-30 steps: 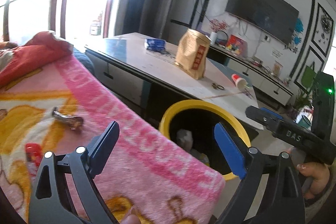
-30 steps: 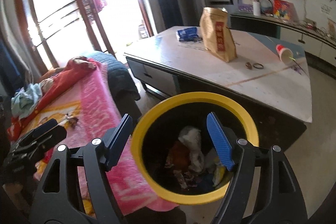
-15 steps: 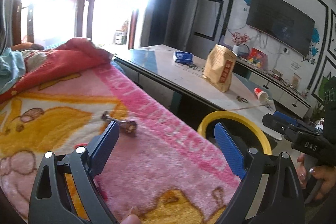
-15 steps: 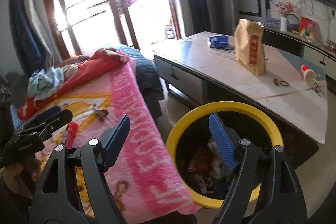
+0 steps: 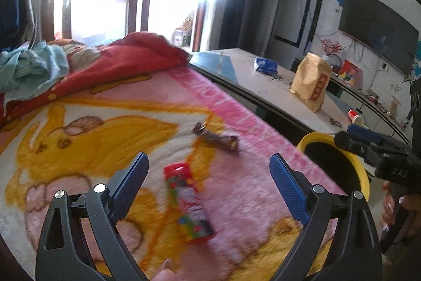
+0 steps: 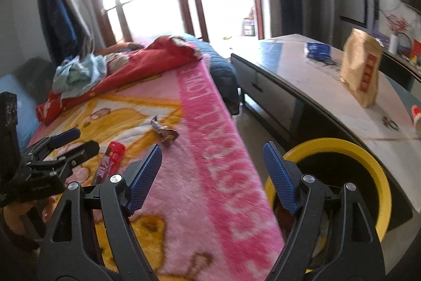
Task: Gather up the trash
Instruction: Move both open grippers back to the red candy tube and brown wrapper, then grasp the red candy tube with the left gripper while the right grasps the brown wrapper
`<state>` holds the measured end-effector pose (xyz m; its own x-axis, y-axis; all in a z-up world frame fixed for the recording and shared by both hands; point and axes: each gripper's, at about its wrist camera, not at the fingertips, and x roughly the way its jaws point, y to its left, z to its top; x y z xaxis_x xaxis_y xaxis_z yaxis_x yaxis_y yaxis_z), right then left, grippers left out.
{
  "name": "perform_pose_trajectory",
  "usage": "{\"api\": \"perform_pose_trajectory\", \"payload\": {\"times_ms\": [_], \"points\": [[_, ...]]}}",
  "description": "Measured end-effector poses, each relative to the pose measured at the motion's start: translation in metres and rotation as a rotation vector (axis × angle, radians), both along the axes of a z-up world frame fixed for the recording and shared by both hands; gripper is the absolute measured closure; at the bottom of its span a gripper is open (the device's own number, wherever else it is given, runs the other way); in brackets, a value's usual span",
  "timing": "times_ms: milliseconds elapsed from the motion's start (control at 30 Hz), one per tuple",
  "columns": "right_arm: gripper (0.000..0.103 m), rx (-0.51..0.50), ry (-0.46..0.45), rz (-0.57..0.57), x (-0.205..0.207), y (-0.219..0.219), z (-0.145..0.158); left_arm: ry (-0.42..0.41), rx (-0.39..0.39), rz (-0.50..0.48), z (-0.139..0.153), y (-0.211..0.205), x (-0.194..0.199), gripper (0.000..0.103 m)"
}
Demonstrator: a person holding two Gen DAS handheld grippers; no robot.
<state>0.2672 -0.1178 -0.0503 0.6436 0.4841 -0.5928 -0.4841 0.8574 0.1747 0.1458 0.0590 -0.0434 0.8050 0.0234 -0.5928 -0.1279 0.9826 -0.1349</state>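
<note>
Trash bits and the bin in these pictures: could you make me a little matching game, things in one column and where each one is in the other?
Things:
1. red tube wrapper
2. brown candy wrapper
3. paper bag
4. yellow bin

Places:
a. standing on the low table
b. on the floor between blanket and table
c. on the pink blanket, straight ahead of the left gripper
d. on the blanket, farther from the left gripper, nearer the pink border

Pairs: 1-c, 2-d, 3-a, 4-b

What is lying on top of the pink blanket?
On the pink blanket lie a red tube-shaped package and a dark twisted candy wrapper. At its far end sit a red cloth and a light blue cloth; whatever they cover cannot be seen.
</note>
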Motion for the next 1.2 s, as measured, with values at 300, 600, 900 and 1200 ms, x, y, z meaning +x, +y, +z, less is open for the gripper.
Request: {"api": "perform_pose_trajectory", "payload": {"times_ms": [300,600,900,1200], "points": [[0.033,-0.106,0.029,0.135,0.030,0.065,-0.020,0.103,-0.062,0.007,-0.032,0.024,-0.005,0.021],[0.037,-0.176,0.098,0.185,0.067,0.113,-0.044,0.180,-0.167,-0.012,-0.059,0.030,0.000,0.042],[0.048,-0.208,0.157,0.234,0.081,0.141,-0.064,0.193,-0.182,-0.017,-0.065,0.027,0.004,0.047],[0.079,-0.190,0.151,0.222,0.072,0.130,-0.067,0.195,-0.180,-0.013,-0.066,0.028,0.004,0.054]]}}
